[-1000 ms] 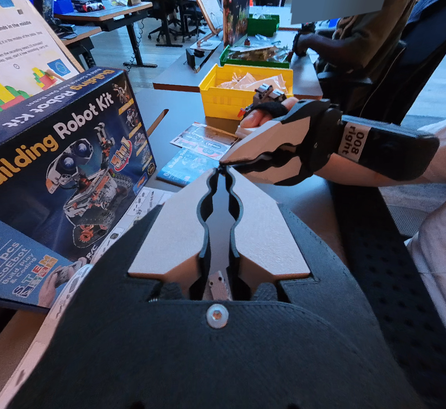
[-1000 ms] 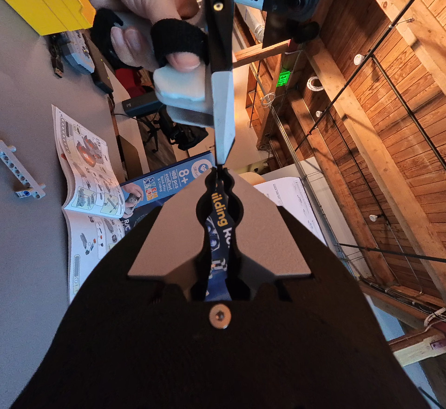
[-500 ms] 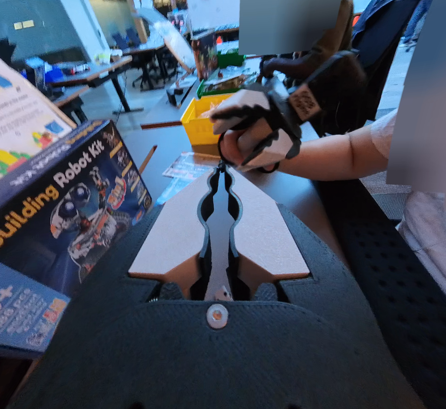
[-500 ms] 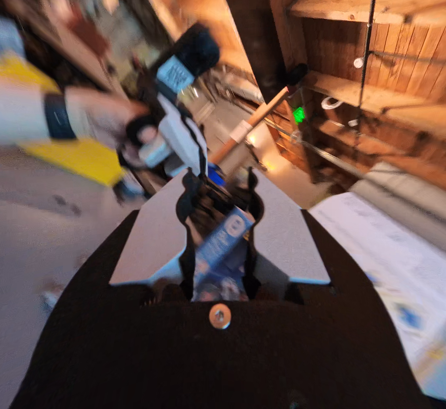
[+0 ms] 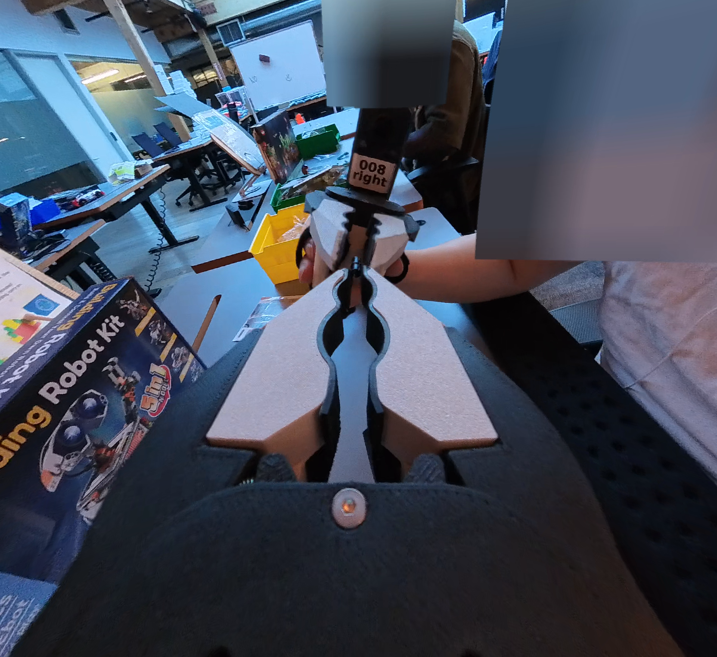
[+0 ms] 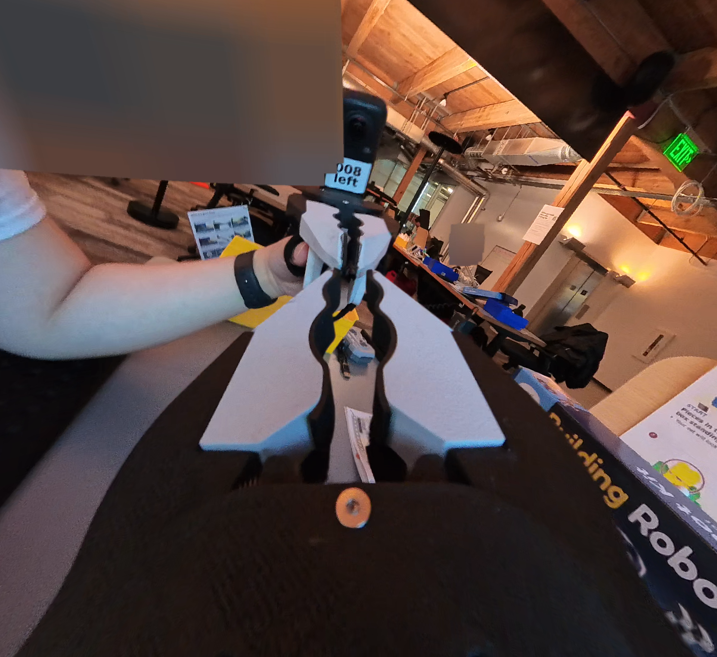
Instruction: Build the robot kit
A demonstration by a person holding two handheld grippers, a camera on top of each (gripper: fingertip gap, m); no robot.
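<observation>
Left wrist view shows the left hand-held gripper (image 5: 355, 273) closed tight, with nothing in it. The right hand-held gripper (image 6: 352, 279) now faces it, tip to tip, above the grey desk (image 5: 217, 289). A second ago it lay sideways and closed. Now it stands straight, open a little, and empty. A dark blue cardboard toy box (image 5: 89, 386) sits left of the left hand-held gripper, and a yellow plastic bin (image 5: 277, 246) is ahead.

Both claws are raised and pointed at each other, tips nearly meeting. The left claw (image 5: 355, 273) has its tips closed together, empty; the right claw (image 6: 351, 277) has tips slightly parted, nothing between them. A bare forearm holds each one, the left arm's wrist wearing a dark band, fingers (image 6: 300, 255) looped through black straps.
</observation>
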